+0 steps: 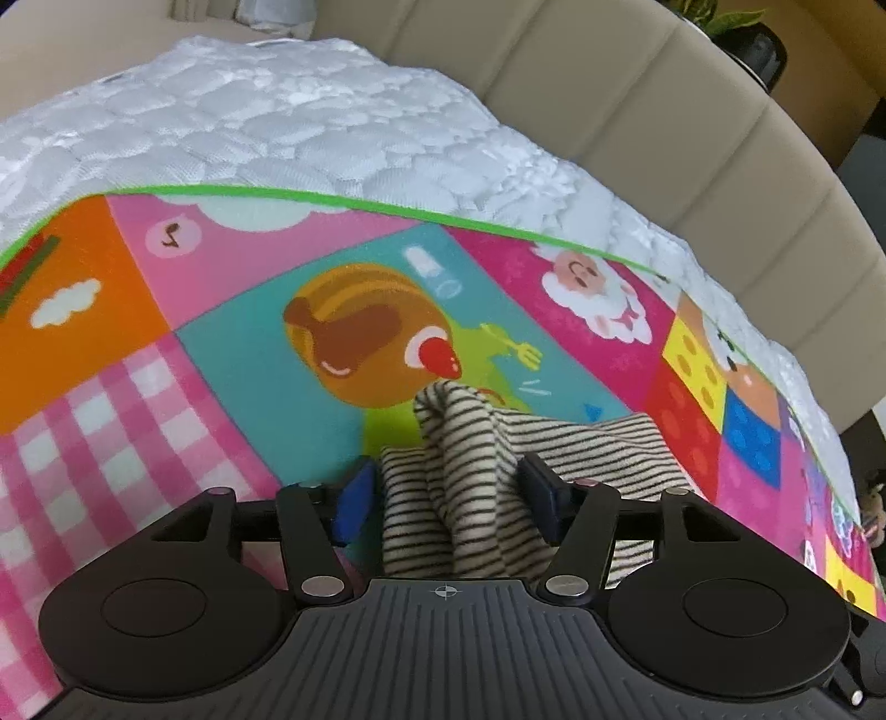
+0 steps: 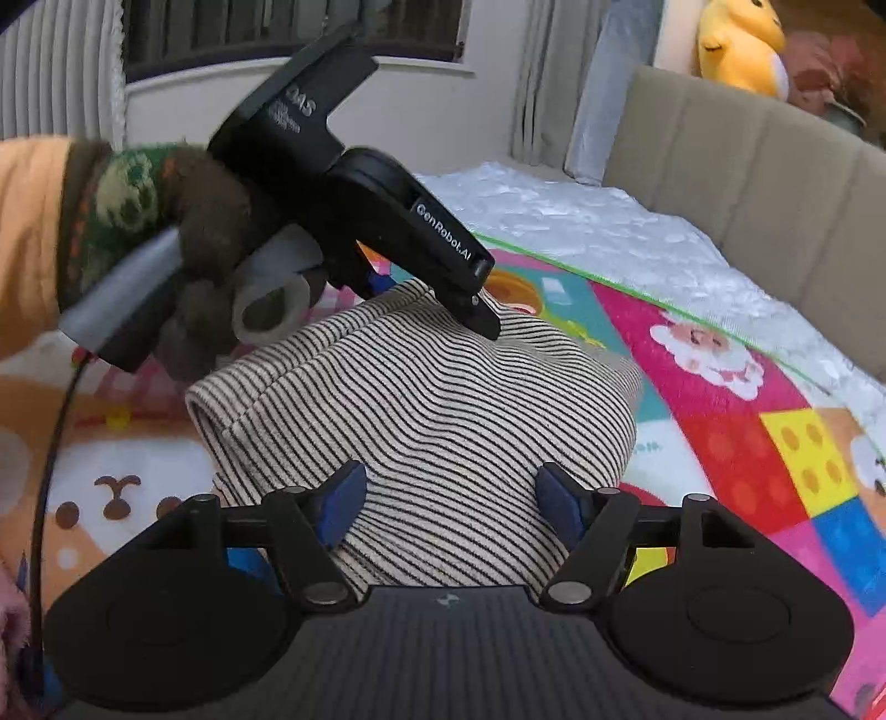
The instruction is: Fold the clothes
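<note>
A cream garment with thin dark stripes (image 2: pixel 432 399) lies folded in a rounded heap on a colourful cartoon play mat (image 2: pixel 720 432). My right gripper (image 2: pixel 451 507) hovers open over the heap's near edge, its blue pads wide apart. A person's gloved hand (image 2: pixel 183 221) holds my left gripper (image 2: pixel 432 299) at the heap's far edge. In the left wrist view, my left gripper (image 1: pixel 447 498) stands open with a raised ridge of the striped garment (image 1: pixel 459 432) between its fingers. The pads are not pressed together.
The play mat (image 1: pixel 249 343) has a green border and covers a white quilted mattress (image 1: pixel 277 111). A beige padded headboard (image 1: pixel 664 138) curves behind it. A yellow plush toy (image 2: pixel 736 44) sits beyond the headboard, and a potted plant (image 1: pixel 742 33) stands at the far right.
</note>
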Tool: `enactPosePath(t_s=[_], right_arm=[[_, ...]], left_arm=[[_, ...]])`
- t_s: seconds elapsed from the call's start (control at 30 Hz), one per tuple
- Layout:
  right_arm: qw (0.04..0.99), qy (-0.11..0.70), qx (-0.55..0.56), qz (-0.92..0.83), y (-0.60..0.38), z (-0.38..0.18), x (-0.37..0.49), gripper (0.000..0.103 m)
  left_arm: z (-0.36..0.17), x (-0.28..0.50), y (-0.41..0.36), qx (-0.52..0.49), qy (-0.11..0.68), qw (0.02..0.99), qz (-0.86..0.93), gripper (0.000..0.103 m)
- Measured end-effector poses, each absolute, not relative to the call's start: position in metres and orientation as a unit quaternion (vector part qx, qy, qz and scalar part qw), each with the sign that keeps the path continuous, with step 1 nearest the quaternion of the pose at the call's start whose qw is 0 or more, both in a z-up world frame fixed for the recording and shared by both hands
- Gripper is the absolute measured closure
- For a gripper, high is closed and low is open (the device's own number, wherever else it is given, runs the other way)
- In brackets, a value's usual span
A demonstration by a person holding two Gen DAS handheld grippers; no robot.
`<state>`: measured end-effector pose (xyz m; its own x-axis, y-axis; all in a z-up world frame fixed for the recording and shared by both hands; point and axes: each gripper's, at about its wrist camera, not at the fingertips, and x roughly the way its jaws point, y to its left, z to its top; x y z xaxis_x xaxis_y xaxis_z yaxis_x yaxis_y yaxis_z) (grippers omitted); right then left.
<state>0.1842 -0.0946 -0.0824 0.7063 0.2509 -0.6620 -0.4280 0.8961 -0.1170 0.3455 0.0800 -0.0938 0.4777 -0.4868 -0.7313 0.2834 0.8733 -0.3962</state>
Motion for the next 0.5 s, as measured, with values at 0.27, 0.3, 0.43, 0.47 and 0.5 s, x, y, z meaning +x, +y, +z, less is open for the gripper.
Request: enactPosePath(t_s=[0.27,0.3,0.43,0.47,0.5], right_arm=[[0.913,0.344,-0.121,0.184,-0.096,-0.08,0.183,0.03],[0.913,0.344,-0.12,0.183,-0.095,-0.081,0.183,0.03],[0.912,0.349,-0.107,0.188,-0.1,-0.075,0.184,0.03],[0.911,0.351,-0.101,0.191,-0.104,-0.072,0.184,0.029],[0.91,0.355,-0.089,0.194,-0.11,-0.068,0.183,0.029]], left_arm=[[-0.048,0.294,0.093,-0.072,0.438,0.869,-0.216,0.037],[-0.044,0.287,0.096,-0.076,0.442,0.867,-0.217,0.028],[-0.054,0.269,0.101,-0.121,0.465,0.847,-0.23,0.022],[-0.06,0.268,0.101,-0.124,0.469,0.844,-0.229,0.021],[-0.065,0.267,0.1,-0.125,0.474,0.841,-0.228,0.021]])
